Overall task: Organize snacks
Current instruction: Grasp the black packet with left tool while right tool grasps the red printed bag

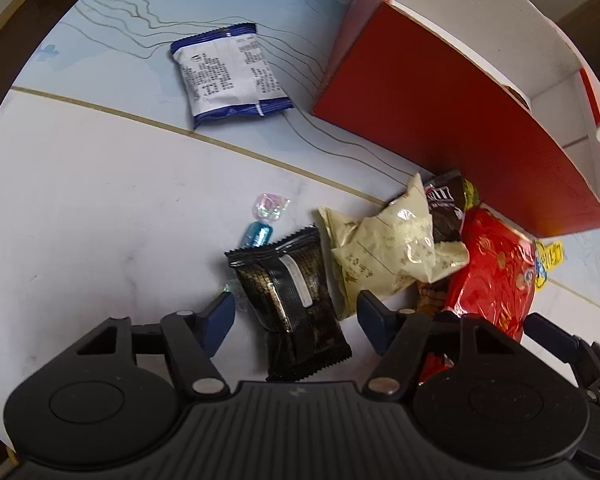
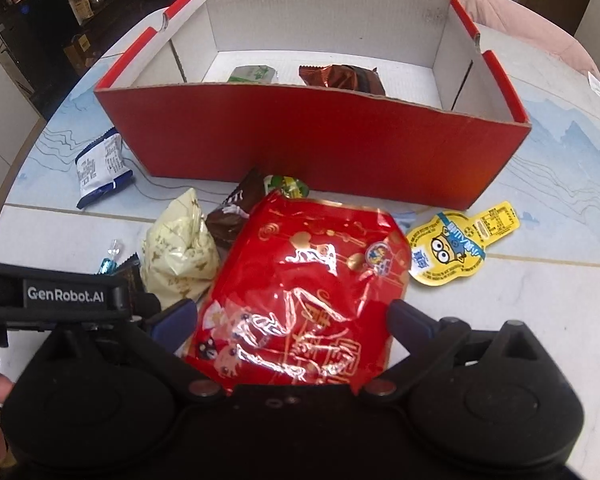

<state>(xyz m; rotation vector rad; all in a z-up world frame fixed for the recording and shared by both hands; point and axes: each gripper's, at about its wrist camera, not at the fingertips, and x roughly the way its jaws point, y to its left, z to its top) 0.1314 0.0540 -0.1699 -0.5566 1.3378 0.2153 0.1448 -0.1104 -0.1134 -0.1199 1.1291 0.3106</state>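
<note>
A: Closing on that black, gold-patterned foil snack packet (image 1: 296, 304) low in the middle of the left wrist view, your left tongs (image 1: 296, 316) stand partly open with the packet between the blue pads (image 1: 220, 320) and neither pad pressing on it.

B: What could spoil that grip?

A: The cream crinkled plastic pouch (image 1: 384, 248) lies just against your right-hand pad, so you could pinch its corner too. The small blue twist-wrapped candy (image 1: 258, 236) sits beside the packet's top and may get knocked away.

B: And the other side?

A: In the right wrist view your right tongs (image 2: 294, 320) straddle the big glossy red snack bag (image 2: 304, 292), wide apart. Whether the pads press on it I cannot tell. It's slick and puffy, so a shallow bite could slip. It overlaps the cream pouch and a brown wrapper (image 2: 236, 216), which may drag along.

B: And the destination?

A: The red cardboard box (image 2: 312, 136) sits across the upper frame on the surface (image 2: 540, 320), its near wall tall; a low lift could snag it.
</note>
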